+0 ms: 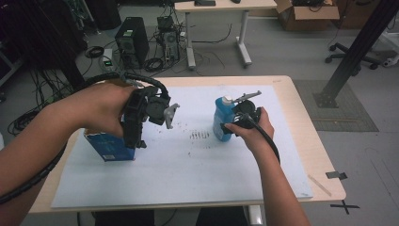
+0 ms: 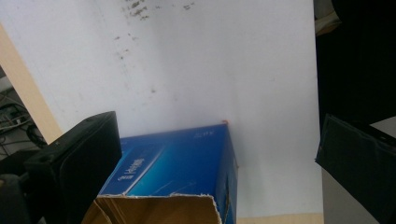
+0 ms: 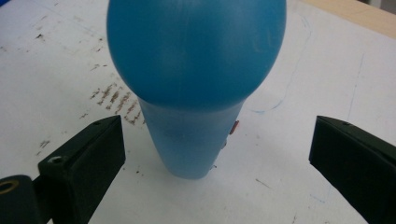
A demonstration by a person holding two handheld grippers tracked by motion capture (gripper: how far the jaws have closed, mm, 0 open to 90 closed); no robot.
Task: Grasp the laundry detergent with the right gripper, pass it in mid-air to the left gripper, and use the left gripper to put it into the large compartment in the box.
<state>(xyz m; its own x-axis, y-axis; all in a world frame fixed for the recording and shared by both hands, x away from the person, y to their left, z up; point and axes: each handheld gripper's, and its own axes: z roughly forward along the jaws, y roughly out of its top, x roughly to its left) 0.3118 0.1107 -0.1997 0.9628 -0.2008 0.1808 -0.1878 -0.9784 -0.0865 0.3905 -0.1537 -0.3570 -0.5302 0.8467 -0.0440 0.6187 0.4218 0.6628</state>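
Left gripper (image 1: 136,123) hung over the blue box (image 1: 109,147), which sat on the white sheet (image 1: 188,169) w/ its torn cardboard flap up; the left hand (image 1: 101,110) wrapped the gripper body from above. In the left gripper view its jaws stood wide apart, one either side of the blue box (image 2: 175,161), neither touching it as far as could be seen. The white sheet (image 2: 210,70) ran beyond the box, speckled w/ dark marks. Right of the box, well apart from it, stood the blue bottle (image 1: 222,120), upright on the sheet, pale cap on top. Right gripper (image 1: 242,117) was right beside the bottle, on the side away from the box, right hand (image 1: 254,132) gripping it, cable trailing back along the forearm. In the right gripper view the jaws were spread, one on each side of the blue bottle (image 3: 196,84), w/ clear gaps to both — nothing clamped. Between box & bottle lay a patch of dark smudges (image 1: 200,135) on the sheet. Sheet covered most of the wooden table (image 1: 320,155). Beyond the table's far edge, past the box, a PC tower (image 1: 131,40) stood on the floor among cables.
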